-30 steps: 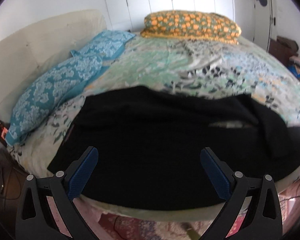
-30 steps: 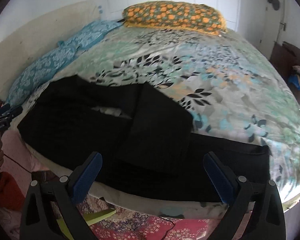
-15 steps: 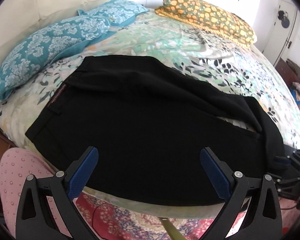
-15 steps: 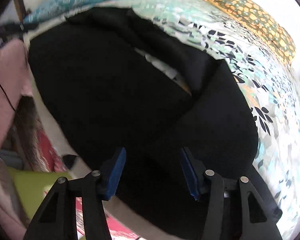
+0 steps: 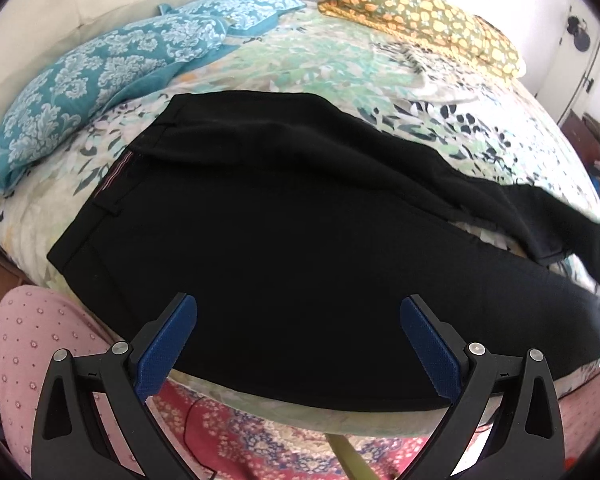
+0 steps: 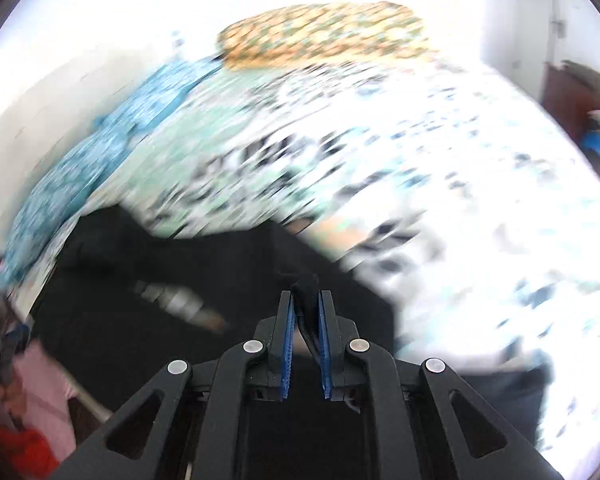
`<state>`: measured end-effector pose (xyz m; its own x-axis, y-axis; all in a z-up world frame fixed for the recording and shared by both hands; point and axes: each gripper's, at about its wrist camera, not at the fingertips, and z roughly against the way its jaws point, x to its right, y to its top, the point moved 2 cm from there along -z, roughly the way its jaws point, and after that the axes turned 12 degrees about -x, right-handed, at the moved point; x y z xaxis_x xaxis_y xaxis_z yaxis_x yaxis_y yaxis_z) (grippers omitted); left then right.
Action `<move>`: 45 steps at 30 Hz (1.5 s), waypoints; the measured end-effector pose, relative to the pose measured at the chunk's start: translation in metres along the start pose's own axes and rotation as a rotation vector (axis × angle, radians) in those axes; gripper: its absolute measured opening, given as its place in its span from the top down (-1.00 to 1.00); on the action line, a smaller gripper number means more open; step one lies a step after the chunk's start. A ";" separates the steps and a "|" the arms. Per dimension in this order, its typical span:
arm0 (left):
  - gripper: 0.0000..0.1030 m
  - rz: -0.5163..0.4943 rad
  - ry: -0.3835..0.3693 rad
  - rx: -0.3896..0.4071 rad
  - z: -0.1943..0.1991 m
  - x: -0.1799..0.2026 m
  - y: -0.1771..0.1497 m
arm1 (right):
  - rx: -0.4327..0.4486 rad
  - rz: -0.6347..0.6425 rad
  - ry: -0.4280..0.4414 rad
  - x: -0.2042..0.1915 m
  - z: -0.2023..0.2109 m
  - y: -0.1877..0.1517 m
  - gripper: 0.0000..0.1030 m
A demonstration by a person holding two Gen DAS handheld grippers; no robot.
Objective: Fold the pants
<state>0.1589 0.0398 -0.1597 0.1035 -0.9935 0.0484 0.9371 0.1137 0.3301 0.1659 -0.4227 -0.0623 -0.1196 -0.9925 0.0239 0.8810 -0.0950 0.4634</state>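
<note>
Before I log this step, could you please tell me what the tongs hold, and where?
The right tongs pinch a bunched fold of the black pants; which part is unclear. The left tongs are open, holding nothing.

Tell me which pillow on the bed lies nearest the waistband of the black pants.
The teal damask pillow, just beyond the waistband of the black pants; the orange floral pillow lies at the far edge.

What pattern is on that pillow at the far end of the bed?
Orange flowers on olive green pillow; clearest in the left wrist view.

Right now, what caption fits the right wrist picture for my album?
Right tongs pinch a fold of the black pants on the flowery bed.
</note>
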 end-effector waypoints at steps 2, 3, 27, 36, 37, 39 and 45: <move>-0.98 -0.021 0.015 -0.001 -0.001 0.006 0.000 | 0.002 0.017 -0.096 0.019 -0.003 0.026 0.77; -0.98 -0.029 0.023 0.000 -0.001 0.008 -0.001 | 0.001 0.020 -0.140 0.030 -0.008 0.038 0.77; -0.98 -0.209 0.252 -0.056 -0.033 0.061 0.006 | 0.009 0.037 -0.441 0.144 -0.125 0.198 0.78; -0.98 -0.223 0.222 -0.074 -0.053 0.066 0.054 | -0.172 -0.063 -0.411 0.173 -0.205 0.164 0.63; -0.98 -0.206 0.220 -0.049 -0.052 0.062 0.071 | -0.162 -0.083 -0.400 0.175 -0.201 0.162 0.45; -0.98 -0.175 0.234 0.015 -0.054 0.055 0.106 | -0.090 -0.130 -0.394 0.176 -0.180 0.159 0.14; -0.98 -0.057 0.386 0.036 -0.119 0.020 0.182 | -0.122 -0.325 0.271 0.155 -0.171 0.133 0.07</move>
<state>0.3712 0.0394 -0.2108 0.1762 -0.9284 -0.3272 0.9333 0.0520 0.3552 0.3424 -0.6024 -0.1483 -0.2892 -0.8921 -0.3470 0.8669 -0.3979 0.3003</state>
